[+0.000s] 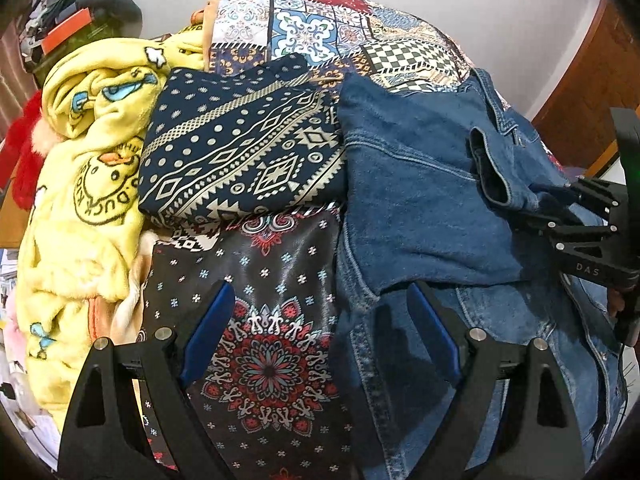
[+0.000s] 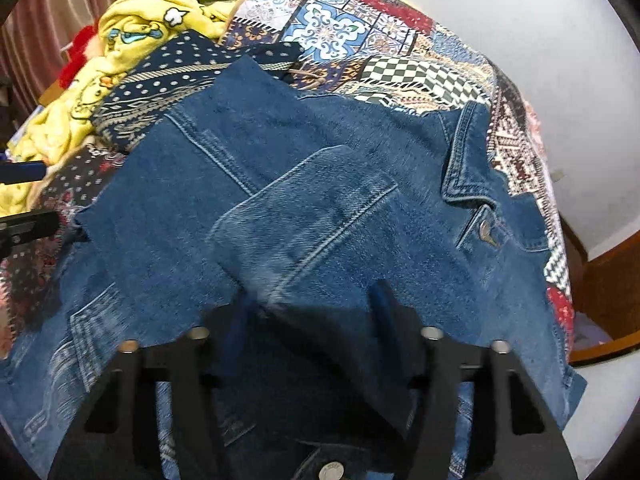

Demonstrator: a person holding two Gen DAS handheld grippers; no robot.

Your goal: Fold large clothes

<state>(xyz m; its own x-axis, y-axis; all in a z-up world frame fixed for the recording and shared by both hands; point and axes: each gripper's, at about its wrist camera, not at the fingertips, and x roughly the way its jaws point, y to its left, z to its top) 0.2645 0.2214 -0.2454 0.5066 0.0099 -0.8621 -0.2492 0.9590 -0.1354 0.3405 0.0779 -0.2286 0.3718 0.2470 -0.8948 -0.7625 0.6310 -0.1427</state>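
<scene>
- Left gripper hovers spread wide over the patterned bedspread, holding nothing.
- Right gripper pinches a denim jacket sleeve (fingers half buried).

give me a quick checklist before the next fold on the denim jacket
1. Right gripper jaws holding the blue denim jacket sleeve: ok, cuff pinched in the left wrist view.
2. Left gripper free: ok, jaws open, nothing between.
3. Sleeve laid across the jacket body: ok.
4. Jacket clear of the folded navy patterned cloth: not ok, edges touch.
5. Collar flat: cannot tell.
</scene>
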